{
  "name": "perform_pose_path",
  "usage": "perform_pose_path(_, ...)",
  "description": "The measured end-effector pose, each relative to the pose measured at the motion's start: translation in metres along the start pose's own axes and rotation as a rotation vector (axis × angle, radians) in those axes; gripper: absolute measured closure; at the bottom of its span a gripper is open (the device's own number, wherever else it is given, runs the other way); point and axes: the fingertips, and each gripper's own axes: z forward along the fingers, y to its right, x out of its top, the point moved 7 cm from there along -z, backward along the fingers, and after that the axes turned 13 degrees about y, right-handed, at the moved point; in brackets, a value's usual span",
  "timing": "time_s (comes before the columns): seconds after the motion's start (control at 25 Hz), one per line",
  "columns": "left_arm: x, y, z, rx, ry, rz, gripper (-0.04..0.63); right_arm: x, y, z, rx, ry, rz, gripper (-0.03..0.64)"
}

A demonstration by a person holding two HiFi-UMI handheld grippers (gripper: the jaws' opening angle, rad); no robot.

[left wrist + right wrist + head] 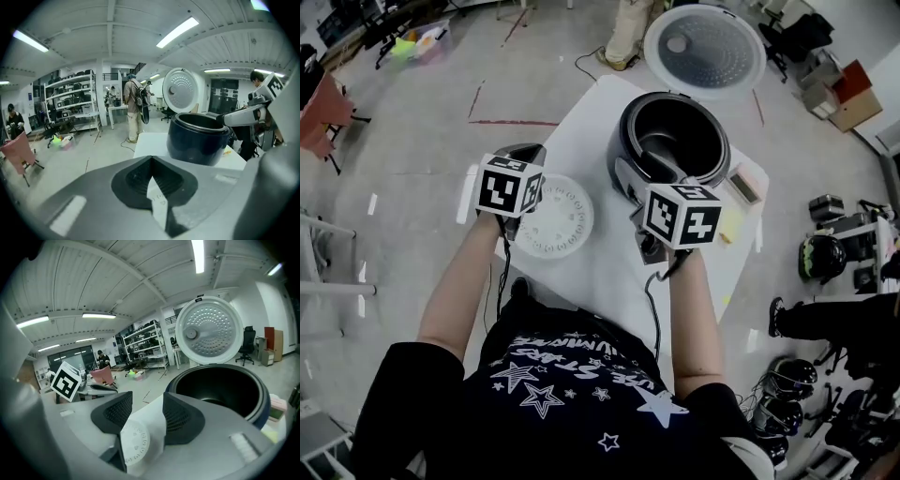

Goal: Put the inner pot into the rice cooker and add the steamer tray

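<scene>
Dark star-printed shirt (562,384) lay nearest in the head view, with both forearms out over the white table (600,262). Noted the left gripper (525,155) just beside the steamer tray (555,220), which lay flat on the table, left of the rice cooker (623,141). Noted the right gripper (649,173) at the cooker's near rim. The lid (705,49) stood open. The inner pot (675,127) seemed seated in the cooker, though dark on dark made that hard to confirm. Only this view showed the tray whole.

Left gripper view: its fingers (136,178) met at the tips, with a thin white wedge showing lower down and nothing gripped. The cooker stood ahead, its outer wall seen side-on as no other view gave it. The right gripper reached in from the right, and a standing person (133,110) was behind.

Right gripper view: its pads (115,413) stood partly apart with a moderate gap, holding nothing. Part of the tray showed through the gap, on the table below. The pot mouth gaped at right, with the lid upright behind.
</scene>
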Motion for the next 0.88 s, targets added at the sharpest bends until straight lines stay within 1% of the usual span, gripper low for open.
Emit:
perform_pose_path(0.12,-0.017,-0.021,-0.007,-0.019,-0.031,-0.021,0.595,-0.012,-0.023,0.013,0.0,-0.033,-0.003,0.38)
perform_pose_path(0.24,-0.033,-0.041,-0.01,-0.063,-0.068,-0.033,0.595,-0.031,-0.047,0.025,-0.005,-0.094,0.016,0.362)
perform_pose_path(0.32,-0.045,-0.055,-0.011,-0.094,-0.093,-0.04,0.595,-0.047,-0.059,0.034,-0.029,-0.136,0.028,0.351)
perform_pose_path(0.48,-0.064,-0.074,-0.01,-0.163,-0.14,-0.039,0.595,-0.076,-0.069,0.044,-0.118,-0.209,0.06,0.342)
perform_pose_path(0.72,-0.088,-0.092,-0.005,-0.266,-0.184,-0.034,0.595,-0.115,-0.067,0.046,-0.268,-0.303,0.112,0.316)
perform_pose_path(0.88,-0.103,-0.107,-0.006,-0.321,-0.212,-0.026,0.595,-0.142,-0.067,0.048,-0.349,-0.355,0.141,0.293)
